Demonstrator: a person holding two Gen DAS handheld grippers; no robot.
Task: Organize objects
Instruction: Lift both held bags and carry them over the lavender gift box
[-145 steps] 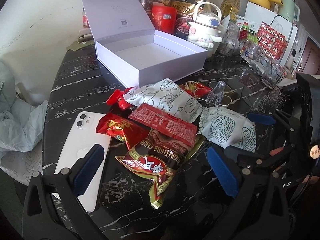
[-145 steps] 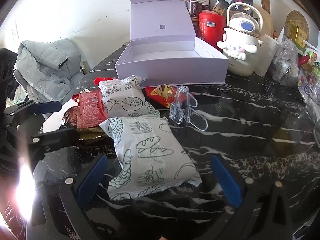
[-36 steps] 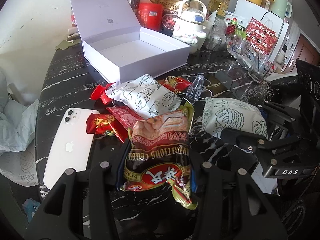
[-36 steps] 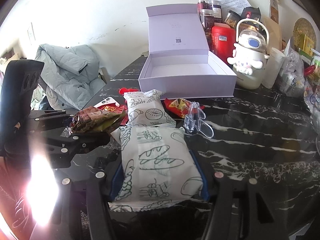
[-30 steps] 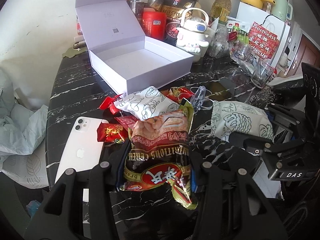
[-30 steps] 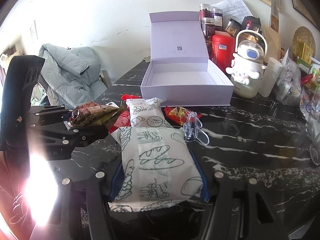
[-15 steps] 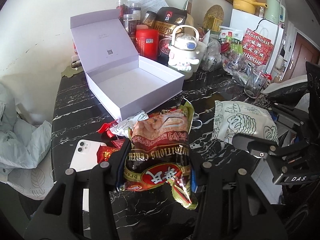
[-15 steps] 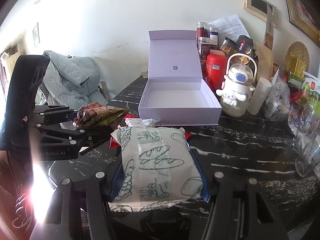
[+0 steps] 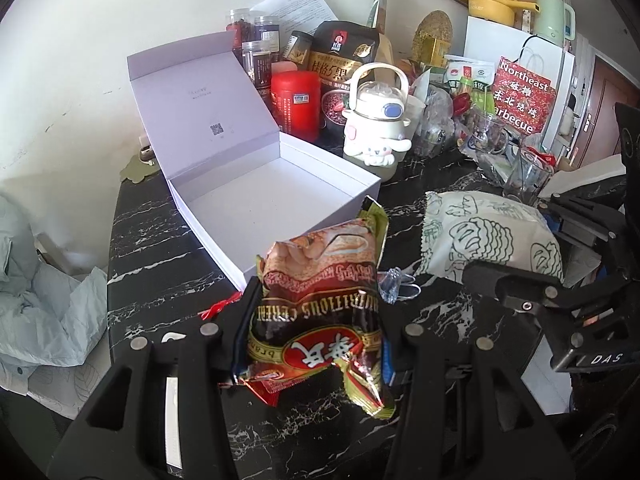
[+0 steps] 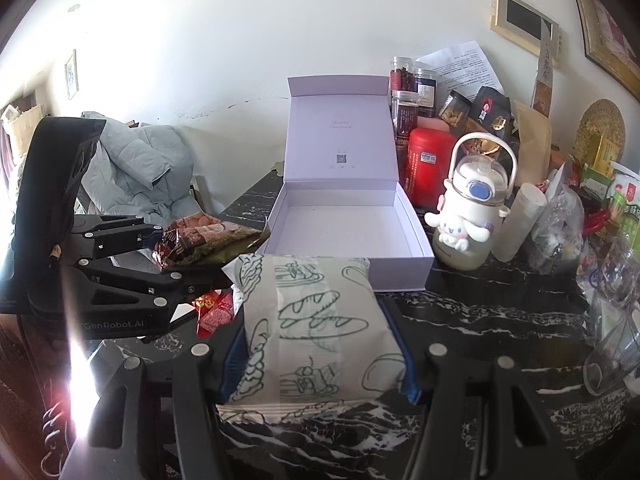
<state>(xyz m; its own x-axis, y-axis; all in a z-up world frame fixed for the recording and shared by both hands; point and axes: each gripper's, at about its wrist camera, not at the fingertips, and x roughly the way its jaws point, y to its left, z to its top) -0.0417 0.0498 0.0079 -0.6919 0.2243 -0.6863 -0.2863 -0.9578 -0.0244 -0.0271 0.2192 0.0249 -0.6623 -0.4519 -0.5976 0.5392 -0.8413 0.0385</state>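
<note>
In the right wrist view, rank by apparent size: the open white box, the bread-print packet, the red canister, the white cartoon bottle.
1. open white box, lid included
2. bread-print packet, enlarged by nearness to the camera
3. white cartoon bottle
4. red canister, partly hidden, so its rank below the bottle is unsure

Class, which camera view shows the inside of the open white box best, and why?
The right wrist view: it faces the white box head-on, so the bare floor and all walls show. The left wrist view sees the box at an angle, and the cereal packet in the left gripper hides its near corner.

Black marble table w/ open lilac box, white bottle, red tin.
</note>
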